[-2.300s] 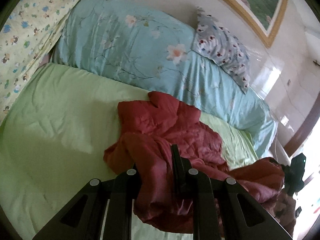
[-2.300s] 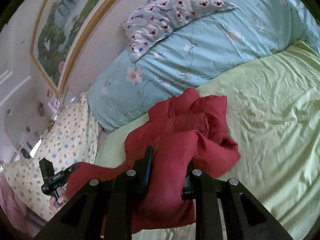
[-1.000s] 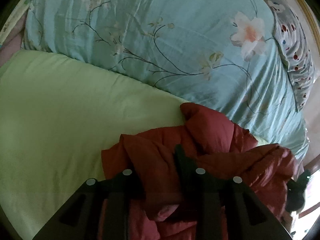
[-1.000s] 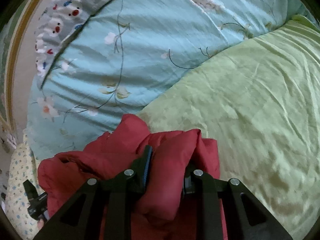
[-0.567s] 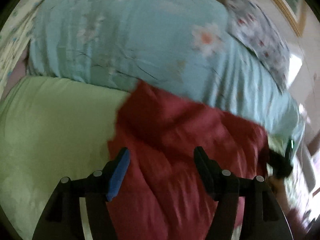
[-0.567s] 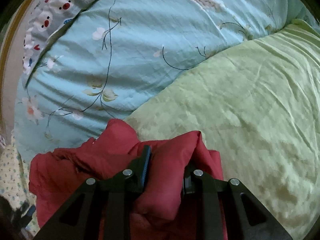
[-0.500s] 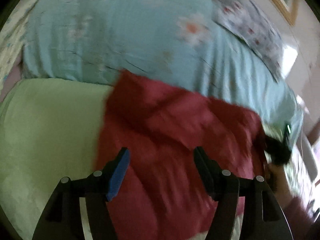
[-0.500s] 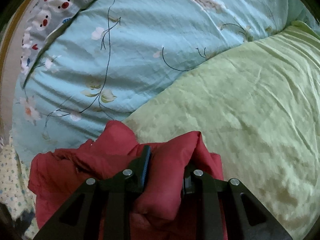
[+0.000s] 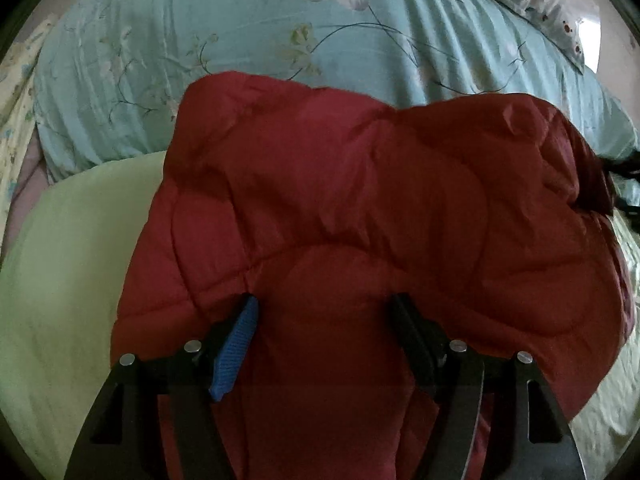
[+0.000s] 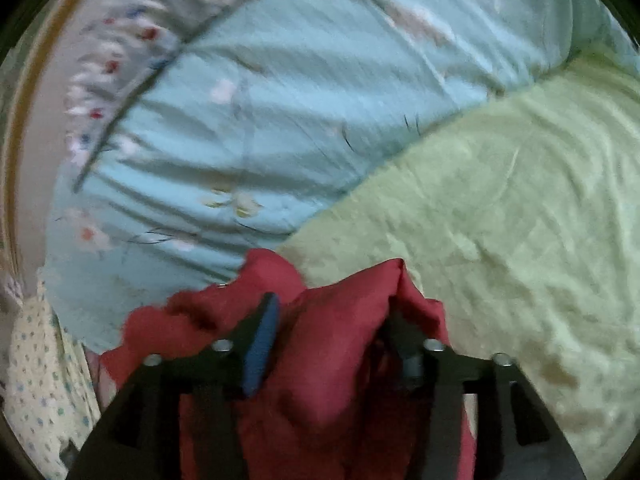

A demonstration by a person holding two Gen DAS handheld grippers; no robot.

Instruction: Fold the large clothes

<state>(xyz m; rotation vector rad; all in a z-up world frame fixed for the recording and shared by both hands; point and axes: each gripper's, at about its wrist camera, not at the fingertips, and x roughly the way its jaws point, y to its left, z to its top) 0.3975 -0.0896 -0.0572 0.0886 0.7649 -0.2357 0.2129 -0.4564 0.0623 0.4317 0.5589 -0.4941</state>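
The left hand-held gripper (image 9: 322, 312), pinching moments ago, now stands spread over the red quilted jacket (image 9: 360, 220), which has dropped flatter onto the green bed sheet (image 9: 76, 260); the right hand-held gripper (image 10: 332, 316) is widening too, readying the first fold.

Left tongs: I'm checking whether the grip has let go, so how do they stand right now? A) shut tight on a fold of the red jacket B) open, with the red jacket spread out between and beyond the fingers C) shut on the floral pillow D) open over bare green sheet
B: the left tongs stand wide apart, with the red jacket lying spread between the fingers, not pinched.
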